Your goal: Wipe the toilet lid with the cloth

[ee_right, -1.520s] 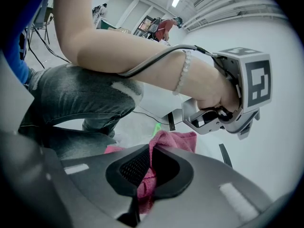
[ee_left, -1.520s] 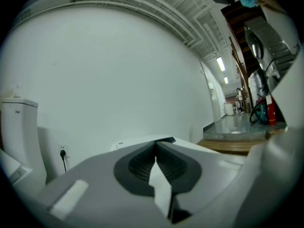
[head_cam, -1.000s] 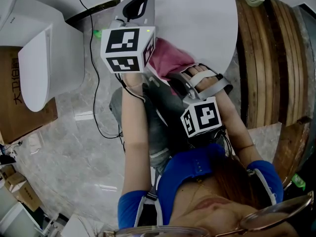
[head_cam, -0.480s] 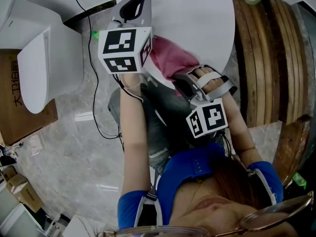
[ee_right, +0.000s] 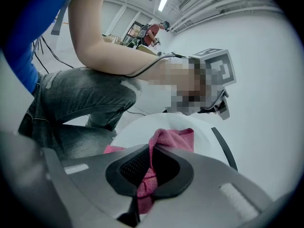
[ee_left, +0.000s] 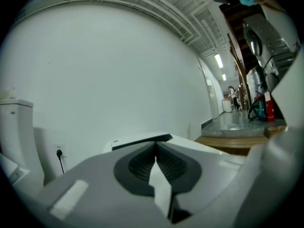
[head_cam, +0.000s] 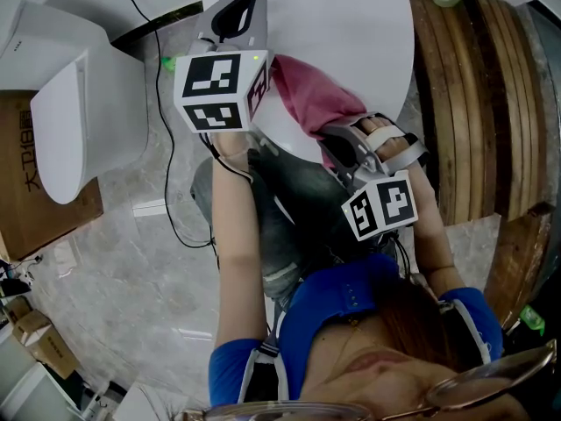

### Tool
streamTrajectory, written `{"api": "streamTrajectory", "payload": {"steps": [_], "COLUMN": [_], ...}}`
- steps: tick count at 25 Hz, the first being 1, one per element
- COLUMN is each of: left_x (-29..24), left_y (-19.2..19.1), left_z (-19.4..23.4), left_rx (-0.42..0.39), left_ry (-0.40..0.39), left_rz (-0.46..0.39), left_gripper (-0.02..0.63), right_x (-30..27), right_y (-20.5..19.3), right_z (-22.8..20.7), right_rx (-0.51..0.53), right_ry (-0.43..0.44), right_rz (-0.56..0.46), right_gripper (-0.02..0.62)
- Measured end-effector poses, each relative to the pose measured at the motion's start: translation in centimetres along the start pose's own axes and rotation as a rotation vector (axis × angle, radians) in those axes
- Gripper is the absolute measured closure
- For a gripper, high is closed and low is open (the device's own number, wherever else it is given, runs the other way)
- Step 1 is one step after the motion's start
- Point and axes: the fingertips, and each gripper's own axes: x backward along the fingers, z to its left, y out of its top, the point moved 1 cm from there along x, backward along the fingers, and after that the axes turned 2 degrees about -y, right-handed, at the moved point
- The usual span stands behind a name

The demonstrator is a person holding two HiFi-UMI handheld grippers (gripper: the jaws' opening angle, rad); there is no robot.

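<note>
- Toilet lid (head_cam: pixel 351 24) is lying closed at the person's 12 o'clock: a smooth, glossy white oval, hard-looking.
- Cloth (head_cam: pixel 307 99) is resting bunched on the lid near its 6 o'clock rim. It is pink, nubby terry in soft folds.
- Right tongs (ee_right: pixel 152 151) are clenching a fold of the cloth.
- Left tongs (ee_left: pixel 156 148) are sitting closed on nothing at the cloth's 9 o'clock, by the lid's edge; contact with the lid unclear.
- Risk: only a narrow fold is being pinched, so drag on the lid could tug it free.
- Risk: the slick, curved rim could let the wad slide off toward the person's knees.
- Risk: pressing too low could put hard tong tips on the glossy surface.
</note>
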Motion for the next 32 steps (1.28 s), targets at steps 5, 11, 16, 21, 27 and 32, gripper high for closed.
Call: {"api": "streamTrajectory", "payload": {"steps": [5, 11, 16, 21, 27, 32], "left_x": [-0.1, -0.2, -0.6, -0.9, -0.9, -0.9], "left_y": [0.0, -0.1, -0.3, -0.4, -0.2, -0.1], "left_z": [-0.2, -0.4, -1.1, -1.6, -1.4, -1.6], "left_rx": [0.002, 0.003, 0.007, 0.006, 0.013, 0.012], "left_ry": [-0.001, -0.01, -0.022, -0.031, -0.024, -0.034], "left_rz": [0.0, 0.003, 0.005, 0.009, 0.005, 0.002], "left_gripper": [0.603, 0.603, 0.603, 0.603, 0.603, 0.603], "right_x": [0.4, 0.8, 0.9, 1.2, 1.1, 0.6], "right_y": [-0.8, -2.3, -3.6, -4.8, -6.5, -6.8], "right_z": [-0.4, -1.4, -2.4, -3.4, -5.2, -6.3], "right_rx": [-0.026, -0.085, -0.131, -0.173, -0.233, -0.278], "right_ry": [-0.007, -0.02, -0.035, -0.052, -0.088, -0.098], "right_rz": [-0.003, 0.013, 0.016, 0.024, 0.033, 0.044], "right_gripper": [0.584, 0.584, 0.584, 0.584, 0.584, 0.584]}}
